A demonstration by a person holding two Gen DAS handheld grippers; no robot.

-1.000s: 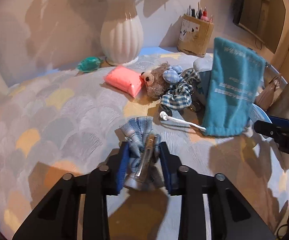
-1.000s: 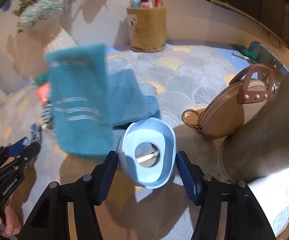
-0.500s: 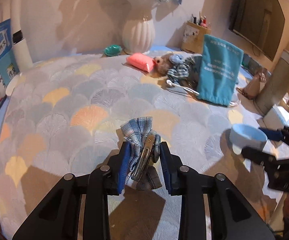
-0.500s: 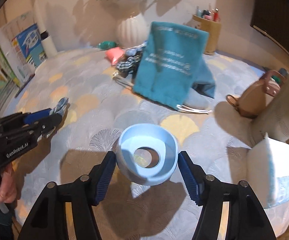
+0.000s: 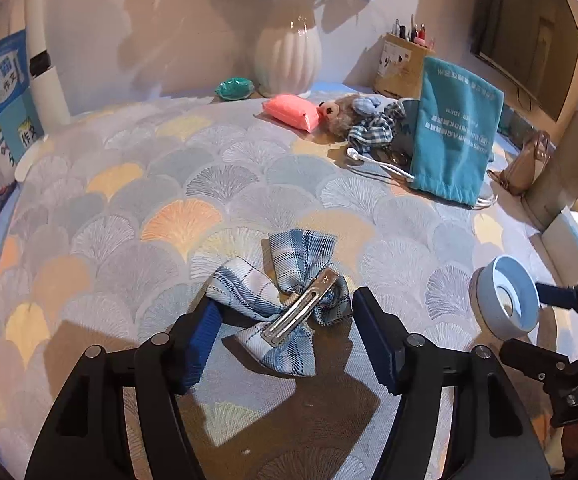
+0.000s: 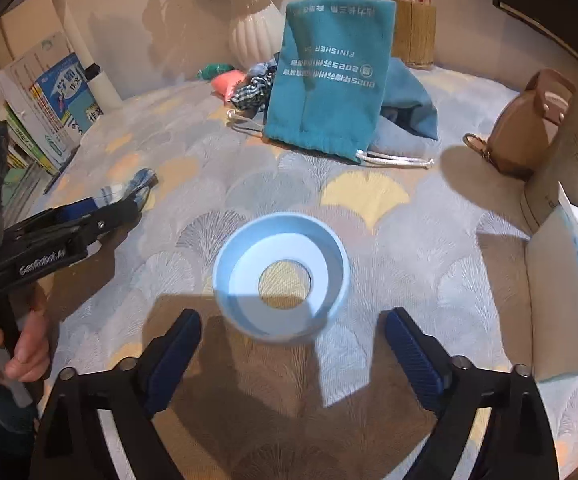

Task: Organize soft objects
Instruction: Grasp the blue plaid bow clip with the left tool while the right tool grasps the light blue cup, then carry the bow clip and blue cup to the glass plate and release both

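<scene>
A blue plaid bow [image 5: 249, 296] with a metal hair clip [image 5: 301, 310] lies flat on the patterned tablecloth [image 5: 161, 184]. It sits between the jaws of my left gripper [image 5: 285, 304], which are opening, and the pads stand clear of the fabric. My right gripper [image 6: 293, 316] is also opening. A pale blue ring-shaped cup [image 6: 281, 276] rests on the cloth just ahead of its fingertips, untouched. At the back are a teal drawstring pouch [image 6: 329, 80], a pink soft packet [image 5: 291, 111], a small plush bear [image 5: 341, 116] and a checked scrunchie [image 5: 373, 132].
A white vase [image 5: 289, 60] and a pen holder [image 5: 403, 64] stand against the wall. A brown round purse [image 6: 529, 128] and a tissue pack [image 6: 569, 292] sit at the right edge. Books [image 6: 49, 108] lean at the left. A hand [image 6: 25, 344] holds the left gripper [image 6: 129, 204].
Both grippers came away from the back pile toward the front of the table, then opened. The bow dropped and spread out on the cloth. The blue cup was let go.
</scene>
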